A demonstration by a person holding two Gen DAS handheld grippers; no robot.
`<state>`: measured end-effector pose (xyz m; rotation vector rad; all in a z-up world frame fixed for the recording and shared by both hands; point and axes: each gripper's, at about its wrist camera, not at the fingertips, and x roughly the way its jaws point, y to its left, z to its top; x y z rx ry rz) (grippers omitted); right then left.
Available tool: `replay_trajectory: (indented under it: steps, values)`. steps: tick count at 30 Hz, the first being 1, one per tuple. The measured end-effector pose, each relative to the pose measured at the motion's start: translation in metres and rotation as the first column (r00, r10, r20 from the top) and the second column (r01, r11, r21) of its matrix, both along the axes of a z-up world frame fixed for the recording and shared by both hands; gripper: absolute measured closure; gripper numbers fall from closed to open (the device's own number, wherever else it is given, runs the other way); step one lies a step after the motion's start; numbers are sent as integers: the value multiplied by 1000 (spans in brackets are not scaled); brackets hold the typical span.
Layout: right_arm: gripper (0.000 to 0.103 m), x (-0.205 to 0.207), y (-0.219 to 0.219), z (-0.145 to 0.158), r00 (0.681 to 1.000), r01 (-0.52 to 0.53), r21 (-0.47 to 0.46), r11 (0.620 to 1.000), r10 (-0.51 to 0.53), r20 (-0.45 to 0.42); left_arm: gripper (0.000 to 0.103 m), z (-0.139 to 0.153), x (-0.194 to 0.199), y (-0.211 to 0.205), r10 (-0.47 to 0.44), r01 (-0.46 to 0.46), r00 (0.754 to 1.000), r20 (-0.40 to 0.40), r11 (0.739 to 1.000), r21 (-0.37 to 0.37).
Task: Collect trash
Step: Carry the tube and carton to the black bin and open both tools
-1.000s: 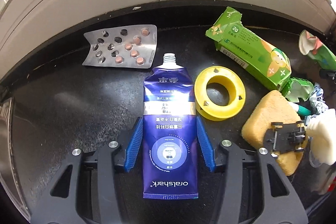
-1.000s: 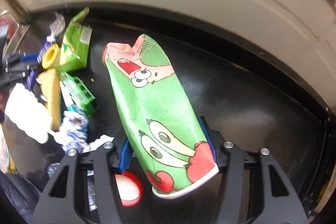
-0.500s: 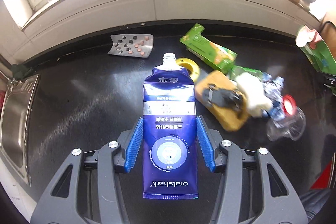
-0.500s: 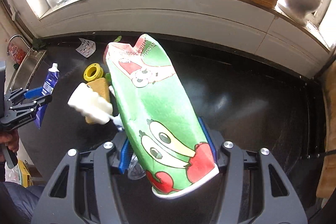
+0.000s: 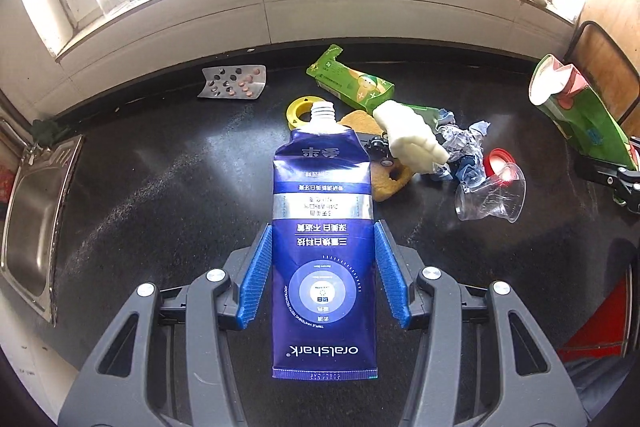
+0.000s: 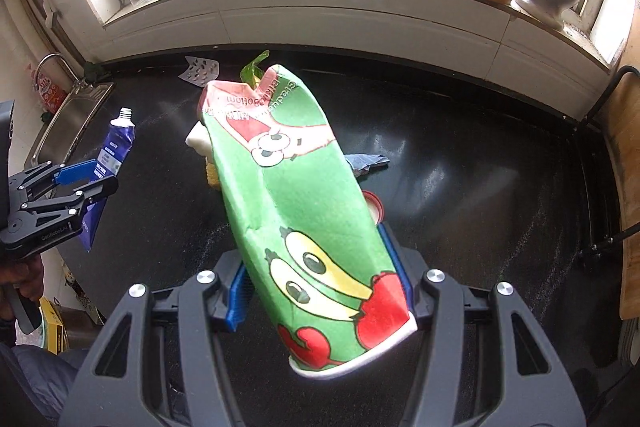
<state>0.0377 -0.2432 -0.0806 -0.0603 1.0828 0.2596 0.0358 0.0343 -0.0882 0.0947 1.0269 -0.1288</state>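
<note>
since both loads rose clear of the counter, left gripper clamps the blue toothpaste tube, right gripper the crushed green paper cup; disposal comes next.

one toothpaste tube, one flattened paper cup, one blister pack, one green carton, one yellow tape spool, one sponge, one clear plastic cup

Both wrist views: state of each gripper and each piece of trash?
Left gripper: shut on toothpaste tube.
Toothpaste tube: uncapped, squeezed flat, held off the counter.
Right gripper: shut on paper cup.
Paper cup: crushed flat, held off the counter.
Pill pack: partly used, lying flat.
Plastic cup: crumpled, on its side.
Green box: torn open, lying down.
</note>
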Motion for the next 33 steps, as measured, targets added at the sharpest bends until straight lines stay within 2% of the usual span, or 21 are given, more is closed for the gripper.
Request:
replay_trajectory:
  steps: [7, 11, 14, 17, 19, 22, 24, 28, 33]
  values:
    - [47, -3, 17, 7, 999, -42, -5, 999, 42, 18, 53, 11, -14, 20, 70, -70, 997, 23, 997, -9]
    - [47, -3, 52, 10, 992, -122, 2, 993, 122, 32, 53, 17, -31, 47, 146, -145, 989, 37, 989, -15]
    - [47, -6, 88, 11, 978, -204, 14, 979, 204, 41, 53, 20, -49, 76, 227, -227, 973, 45, 974, -17]
    - [47, -9, 137, 13, 951, -308, 25, 951, 307, 45, 53, 22, -73, 111, 320, -320, 946, 51, 947, -18]
    - [47, -13, 172, 14, 925, -379, 35, 925, 377, 45, 53, 21, -92, 136, 388, -388, 920, 56, 922, -13]
    - [47, -24, 232, 13, 870, -492, 50, 869, 491, 39, 53, 16, -125, 174, 486, -485, 873, 45, 874, -17]
    - [47, -35, 275, 10, 822, -570, 63, 819, 569, 34, 53, 11, -146, 197, 546, -546, 837, 37, 837, -18]
    - [47, -64, 358, -1, 718, -694, 96, 714, 696, 4, 53, -3, -198, 243, 669, -669, 743, 16, 743, -27]
    - [47, -112, 449, -20, 583, -801, 136, 583, 811, -44, 53, -28, -258, 287, 769, -769, 639, -14, 638, -44]
